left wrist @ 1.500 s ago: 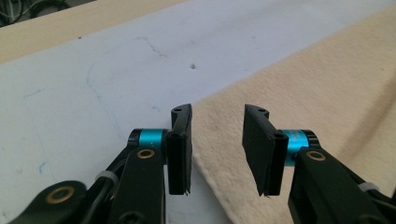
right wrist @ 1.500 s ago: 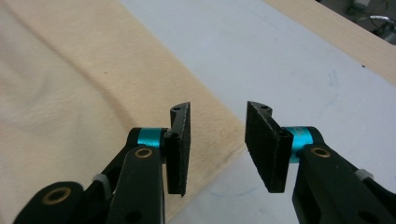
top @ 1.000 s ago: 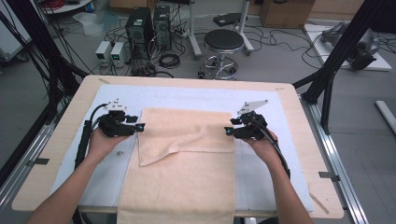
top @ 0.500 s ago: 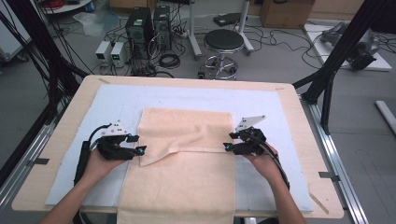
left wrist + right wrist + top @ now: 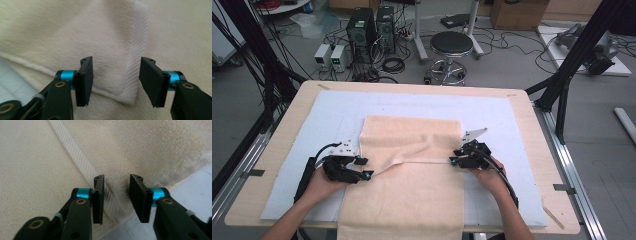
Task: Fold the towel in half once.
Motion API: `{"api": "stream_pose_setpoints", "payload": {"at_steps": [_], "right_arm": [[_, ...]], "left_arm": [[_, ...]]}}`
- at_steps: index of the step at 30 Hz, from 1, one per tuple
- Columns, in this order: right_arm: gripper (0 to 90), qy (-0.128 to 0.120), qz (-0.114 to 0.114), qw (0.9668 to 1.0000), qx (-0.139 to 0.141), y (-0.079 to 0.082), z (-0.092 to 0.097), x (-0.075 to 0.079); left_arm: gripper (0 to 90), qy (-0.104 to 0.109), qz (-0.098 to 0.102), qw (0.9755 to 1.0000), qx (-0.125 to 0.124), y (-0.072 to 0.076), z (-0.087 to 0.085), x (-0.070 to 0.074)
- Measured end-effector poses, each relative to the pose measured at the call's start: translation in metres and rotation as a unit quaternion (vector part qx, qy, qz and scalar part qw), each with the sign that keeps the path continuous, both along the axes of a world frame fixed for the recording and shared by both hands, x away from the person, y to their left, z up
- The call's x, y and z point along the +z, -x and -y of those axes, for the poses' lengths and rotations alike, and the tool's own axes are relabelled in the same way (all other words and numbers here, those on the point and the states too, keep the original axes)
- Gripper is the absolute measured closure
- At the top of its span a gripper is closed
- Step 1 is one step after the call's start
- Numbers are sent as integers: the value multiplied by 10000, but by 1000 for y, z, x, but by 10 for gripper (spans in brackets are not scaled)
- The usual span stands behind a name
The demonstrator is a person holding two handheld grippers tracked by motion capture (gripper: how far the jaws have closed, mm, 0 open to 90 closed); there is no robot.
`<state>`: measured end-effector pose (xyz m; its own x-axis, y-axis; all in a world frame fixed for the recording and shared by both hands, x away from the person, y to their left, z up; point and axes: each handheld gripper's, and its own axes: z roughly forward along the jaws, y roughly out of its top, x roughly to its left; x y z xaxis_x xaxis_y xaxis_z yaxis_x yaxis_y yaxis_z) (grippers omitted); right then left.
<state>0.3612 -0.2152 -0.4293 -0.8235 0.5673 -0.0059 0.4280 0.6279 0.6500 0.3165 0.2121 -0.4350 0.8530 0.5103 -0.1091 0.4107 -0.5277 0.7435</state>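
A cream towel [image 5: 412, 135] lies on the pale blue mat [image 5: 332, 115], its far part folded back toward me over the near part [image 5: 407, 200]. My left gripper [image 5: 364, 168] sits at the flap's near left corner. In the left gripper view its jaws [image 5: 115, 80] straddle that corner [image 5: 127, 96] with gaps on both sides, having just closed a little. My right gripper [image 5: 453, 157] is at the flap's near right corner. In the right gripper view its jaws [image 5: 116, 197] have just been closing over the ribbed hem [image 5: 85, 167], with the pads clear of the cloth.
The mat covers most of a light wooden table [image 5: 287, 125]. The towel's near end hangs over the table's front edge. On the floor beyond the table stand a round stool [image 5: 452, 45], computer boxes [image 5: 372, 25] and loose cables.
Both hands have come nearer to me and lower, from beside the towel's far fold to the near corners of the flap. The right jaws stand narrower than before.
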Motion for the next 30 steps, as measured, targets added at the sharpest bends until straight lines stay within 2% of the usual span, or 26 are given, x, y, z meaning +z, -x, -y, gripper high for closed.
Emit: {"api": "stream_pose_setpoints", "payload": {"at_steps": [2, 7, 10, 14, 16, 20, 24, 29, 30], "right_arm": [[686, 4, -7, 10000, 2, 1, -1, 0], [779, 51, 49, 9999, 90, 1, -2, 1], [820, 32, 29, 9999, 120, 1, -1, 1], [844, -52, 36, 9998, 181, 4, 1, 6], [845, -51, 83, 9998, 201, 8, 1, 10], [845, -105, 204, 9992, 321, 26, 1, 24], [844, -229, 314, 9974, 604, 51, 2, 37], [844, -225, 328, 9952, 893, 82, -1, 36], [844, -293, 273, 9950, 913, 88, -2, 35]], "left_arm": [[479, -67, 99, 9999, -11, 0, 1, -2], [691, -110, 184, 9997, 152, -3, -3, -1], [772, -163, 248, 9994, 158, -4, -5, 0], [808, -59, 248, 9994, 236, -3, -9, 3], [809, -39, 334, 9991, 243, -1, -12, 8], [810, -68, 530, 9983, 214, 6, -20, 22], [809, -85, 675, 9976, 157, 20, -28, 33], [810, -142, 741, 9971, 76, 41, -33, 34], [811, -178, 735, 9971, 37, 45, -34, 34]]}}
